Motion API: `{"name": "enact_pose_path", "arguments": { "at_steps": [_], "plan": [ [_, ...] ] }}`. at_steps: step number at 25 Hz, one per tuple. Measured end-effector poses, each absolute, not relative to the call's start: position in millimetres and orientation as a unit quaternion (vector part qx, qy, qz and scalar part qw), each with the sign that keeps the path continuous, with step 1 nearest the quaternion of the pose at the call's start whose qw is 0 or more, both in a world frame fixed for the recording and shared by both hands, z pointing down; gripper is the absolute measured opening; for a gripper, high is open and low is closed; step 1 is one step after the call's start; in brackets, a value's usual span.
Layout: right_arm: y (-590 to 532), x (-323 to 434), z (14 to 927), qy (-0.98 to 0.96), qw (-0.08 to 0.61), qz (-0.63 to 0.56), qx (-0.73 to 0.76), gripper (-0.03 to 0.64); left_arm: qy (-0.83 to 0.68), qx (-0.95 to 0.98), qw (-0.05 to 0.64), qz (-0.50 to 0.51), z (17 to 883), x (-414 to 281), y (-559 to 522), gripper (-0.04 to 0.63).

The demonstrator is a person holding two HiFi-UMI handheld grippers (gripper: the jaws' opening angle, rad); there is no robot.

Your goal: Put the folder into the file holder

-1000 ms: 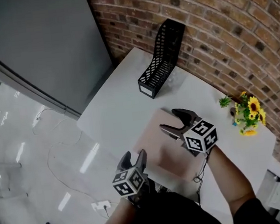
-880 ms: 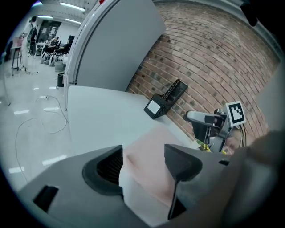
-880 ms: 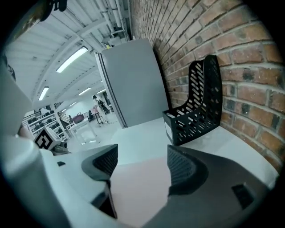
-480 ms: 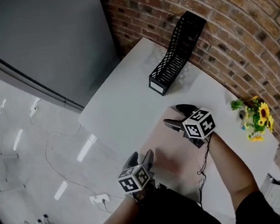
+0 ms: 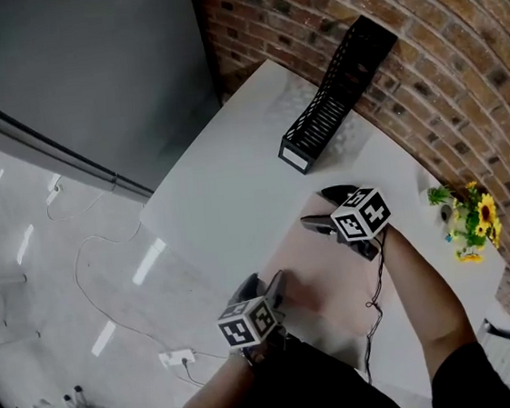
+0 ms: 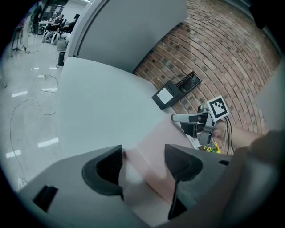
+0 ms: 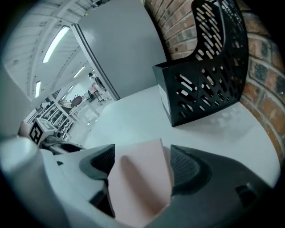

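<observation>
Both tools stand with jaws apart at the pink folder (image 5: 324,284), which lies flat on the bench (image 5: 227,202) and well apart from the black file holder (image 5: 336,96) by the brick wall; the left tool (image 5: 262,285) straddles the folder's near edge, the right tool (image 5: 314,208) its far corner, and the right jaws have just been opening, with the folder between them but not pinched. Nothing of the task looks done so far; the grasp, the lift, the carry and the slide into the file holder all remain.
</observation>
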State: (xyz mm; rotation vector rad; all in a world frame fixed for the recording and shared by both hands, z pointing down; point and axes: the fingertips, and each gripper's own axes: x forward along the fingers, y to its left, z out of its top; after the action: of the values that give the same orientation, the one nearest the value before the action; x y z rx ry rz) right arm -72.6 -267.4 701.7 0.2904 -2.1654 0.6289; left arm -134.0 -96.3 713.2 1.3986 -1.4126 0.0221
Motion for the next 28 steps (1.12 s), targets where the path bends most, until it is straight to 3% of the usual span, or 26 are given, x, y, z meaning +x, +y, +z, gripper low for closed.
{"name": "enact_pose_path", "arguments": {
  "at_steps": [4,12,22,28],
  "plan": [
    [-263,-74,711,-0.847,0.467,0.240,0.083,0.396,-0.588,0.598,0.544,0.014,713,-133,-102,0.285],
    [-262,-75,717,-0.834,0.487,0.245,0.084,0.400,-0.595,0.597,0.538,0.019,715,-134,-102,0.284],
    [-261,-75,703,-0.853,0.464,0.216,0.107,0.390,-0.591,0.592,0.549,0.011,711,-141,-103,0.284],
    [-274,-80,662,-0.879,0.407,0.197,0.149,0.390,-0.614,0.619,0.489,0.003,674,-161,-123,0.282]
  ]
}}
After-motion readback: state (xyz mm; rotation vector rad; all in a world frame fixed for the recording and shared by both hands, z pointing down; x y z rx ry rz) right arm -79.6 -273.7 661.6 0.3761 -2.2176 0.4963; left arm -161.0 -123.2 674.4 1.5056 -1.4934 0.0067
